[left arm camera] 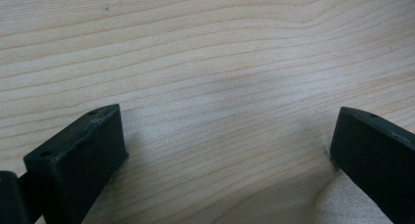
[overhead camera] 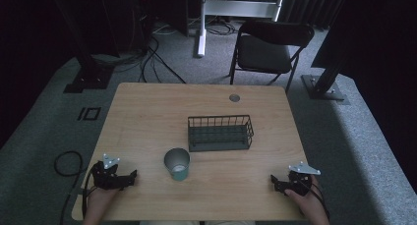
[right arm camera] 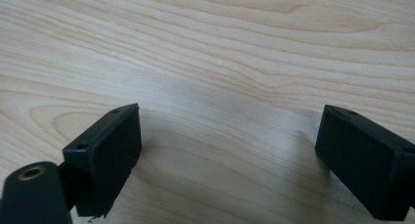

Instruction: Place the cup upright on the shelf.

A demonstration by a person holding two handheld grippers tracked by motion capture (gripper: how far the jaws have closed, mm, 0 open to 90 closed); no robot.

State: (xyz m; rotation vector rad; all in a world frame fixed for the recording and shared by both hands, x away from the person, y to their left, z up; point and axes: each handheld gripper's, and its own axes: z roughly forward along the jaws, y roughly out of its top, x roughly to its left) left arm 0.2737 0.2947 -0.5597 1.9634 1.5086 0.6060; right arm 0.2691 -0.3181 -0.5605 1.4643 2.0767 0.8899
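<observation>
Cup (overhead camera: 177, 163) is standing upright on the bench (overhead camera: 147, 112) in the high view, between the two claws — nearer the left claw (overhead camera: 132, 176), just off its tips to the inner side, and well apart from the right claw (overhead camera: 273, 180). Beyond the cup, farther from both claws, a wire basket (overhead camera: 220, 132) is sitting empty. Both hands are resting low at the near edge, each claw pointing inward toward the cup.

Left gripper view: the left claw (left arm camera: 227, 136) is gaping wide over bare wood, nothing between the jaws. The cup is lying outside this camera's sight, so a reach begun from here is likely starting blind; a jaw tip could be clipping the rim and tipping the cup.

Right gripper view: the right claw (right arm camera: 230, 136) is also spread wide and holding nothing. If both claws are closing in together, they may be colliding over the cup — or a squeeze on the thin wall could be sliding it toward the basket's near side.
</observation>
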